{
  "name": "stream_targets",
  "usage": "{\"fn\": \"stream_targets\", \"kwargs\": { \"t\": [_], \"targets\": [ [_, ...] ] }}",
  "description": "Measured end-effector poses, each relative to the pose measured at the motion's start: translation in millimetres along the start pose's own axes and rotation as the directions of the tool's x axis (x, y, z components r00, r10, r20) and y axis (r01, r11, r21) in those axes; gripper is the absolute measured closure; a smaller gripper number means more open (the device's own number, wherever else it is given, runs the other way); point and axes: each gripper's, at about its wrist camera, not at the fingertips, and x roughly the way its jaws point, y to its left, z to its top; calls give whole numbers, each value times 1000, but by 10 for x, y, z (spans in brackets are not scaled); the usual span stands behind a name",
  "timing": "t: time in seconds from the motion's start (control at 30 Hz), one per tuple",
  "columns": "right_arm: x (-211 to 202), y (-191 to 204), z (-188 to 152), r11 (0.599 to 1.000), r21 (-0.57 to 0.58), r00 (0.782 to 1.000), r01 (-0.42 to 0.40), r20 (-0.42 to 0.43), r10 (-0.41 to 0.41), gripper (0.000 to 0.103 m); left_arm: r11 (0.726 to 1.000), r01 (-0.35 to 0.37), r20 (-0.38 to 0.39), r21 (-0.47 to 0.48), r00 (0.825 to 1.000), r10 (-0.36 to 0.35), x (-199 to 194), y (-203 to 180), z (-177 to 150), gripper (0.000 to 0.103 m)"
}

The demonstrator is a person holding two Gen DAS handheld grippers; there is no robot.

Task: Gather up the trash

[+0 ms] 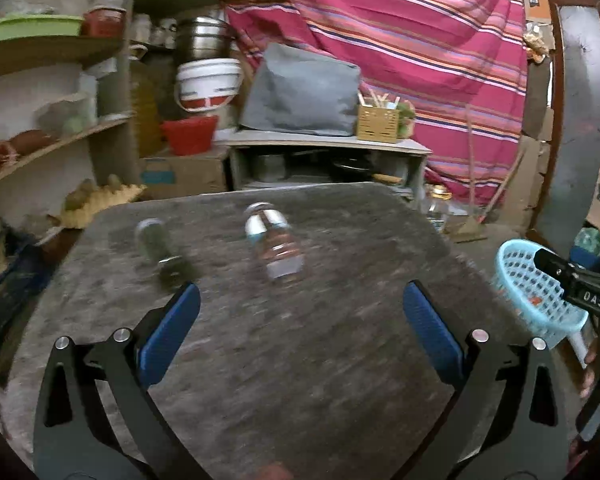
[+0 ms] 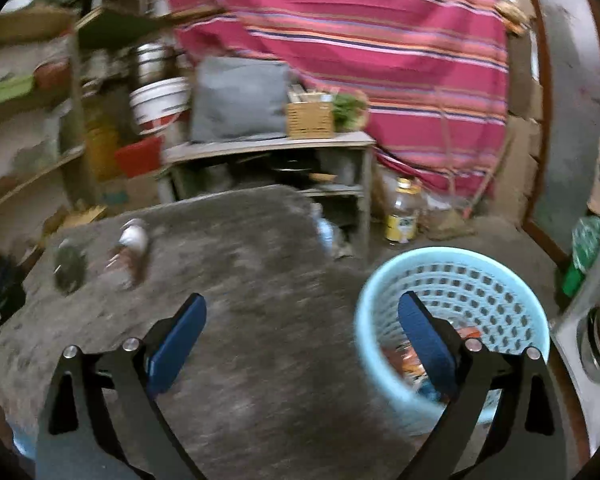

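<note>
A clear plastic bottle [image 1: 274,242] lies on the grey table [image 1: 300,360], and a dark green bottle [image 1: 160,248] lies to its left. Both also show in the right wrist view, the clear bottle [image 2: 130,252] and the green bottle [image 2: 69,268], at the table's far left. My left gripper [image 1: 300,328] is open and empty above the table, short of the bottles. My right gripper [image 2: 302,336] is open and empty, at the table's right edge, its right finger [image 2: 428,344] over a light blue mesh basket [image 2: 512,292] holding some wrappers. The basket [image 1: 528,292] shows at the right in the left view.
Shelves [image 1: 52,136] with bowls and jars stand at the left. A low cabinet [image 1: 324,160] with a grey cushion and a wooden box stands behind the table before a striped red cloth [image 1: 420,40]. A yellow-labelled bottle [image 2: 402,216] stands on the floor.
</note>
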Motion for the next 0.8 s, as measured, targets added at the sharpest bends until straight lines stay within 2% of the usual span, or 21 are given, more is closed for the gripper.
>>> {"fn": "stream_targets", "kwargs": {
  "t": [0.23, 0.33, 0.47, 0.8],
  "targets": [
    [-377, 555, -392, 996, -45, 997, -81, -13, 81, 4, 999, -51, 13, -8, 999, 51, -372, 334, -234, 5],
    [-533, 718, -481, 994, -81, 997, -75, -1, 75, 4, 999, -34, 3, -30, 999, 34, -461, 421, -282, 5],
    [-688, 828, -516, 996, -75, 999, -51, 17, 52, 4, 999, -36, 9, -28, 999, 37, -542, 471, -336, 5],
    [-747, 1005, -543, 996, -93, 999, -5, 54, 10, 4, 998, -35, -3, -50, 999, 35, -572, 582, -404, 5]
  ]
}}
